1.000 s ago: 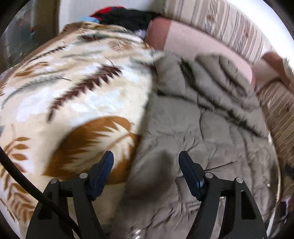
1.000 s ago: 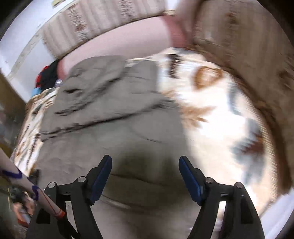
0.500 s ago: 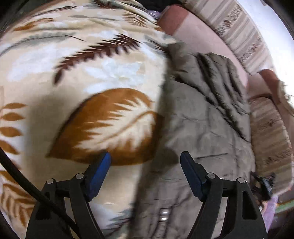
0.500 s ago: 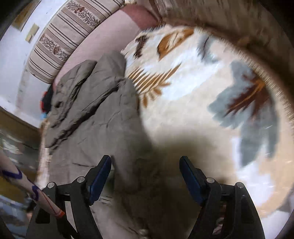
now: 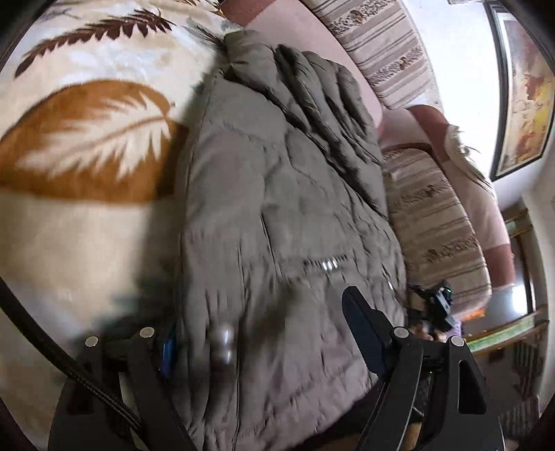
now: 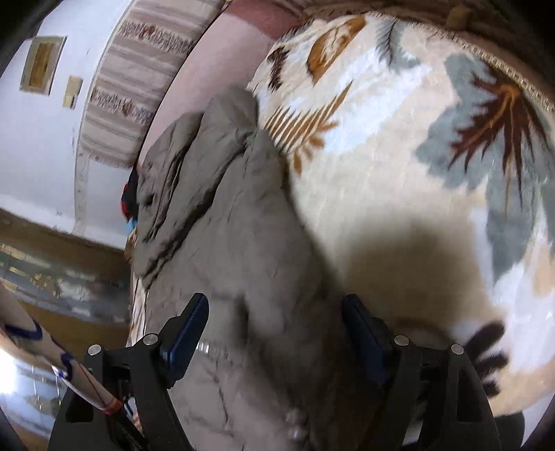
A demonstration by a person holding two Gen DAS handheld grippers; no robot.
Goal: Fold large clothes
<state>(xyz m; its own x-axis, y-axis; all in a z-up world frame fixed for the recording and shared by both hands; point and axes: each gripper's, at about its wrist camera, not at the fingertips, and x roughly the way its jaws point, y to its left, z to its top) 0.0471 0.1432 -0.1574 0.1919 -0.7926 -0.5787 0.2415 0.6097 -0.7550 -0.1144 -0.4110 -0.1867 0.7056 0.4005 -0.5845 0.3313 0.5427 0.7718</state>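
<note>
We count one garment, a padded grey-brown jacket (image 5: 277, 215), lying flat on one cream fleece blanket (image 5: 86, 222) printed with brown and grey leaves and feathers; the blanket covers a sofa seat, and the jacket's far end reaches the pink sofa back (image 5: 288, 31); we see two shiny snap buttons (image 5: 223, 347) near its front edge and one short zip (image 5: 326, 263) on its chest; we hold two tongs; the left gripper (image 5: 258, 333) has its jaws apart and widening a little, with the jacket's hem edge lying between them, the left finger down beside the garment's side on the blanket, though blur keeps us from saying whether a pad touches cloth; the right gripper (image 6: 274, 329) also stands with its jaws apart, straddling the opposite edge of the jacket (image 6: 225, 243), its right finger over the blanket (image 6: 399, 166); from the left wrist view the other tool (image 5: 433, 305) shows small beyond the jacket's far side; around us there are striped beige cushions (image 5: 385, 52), a white wall (image 6: 38, 145), one framed picture (image 5: 523, 86) on it, and a dark heap of red and black cloth (image 6: 129, 194) at the sofa's end.
</note>
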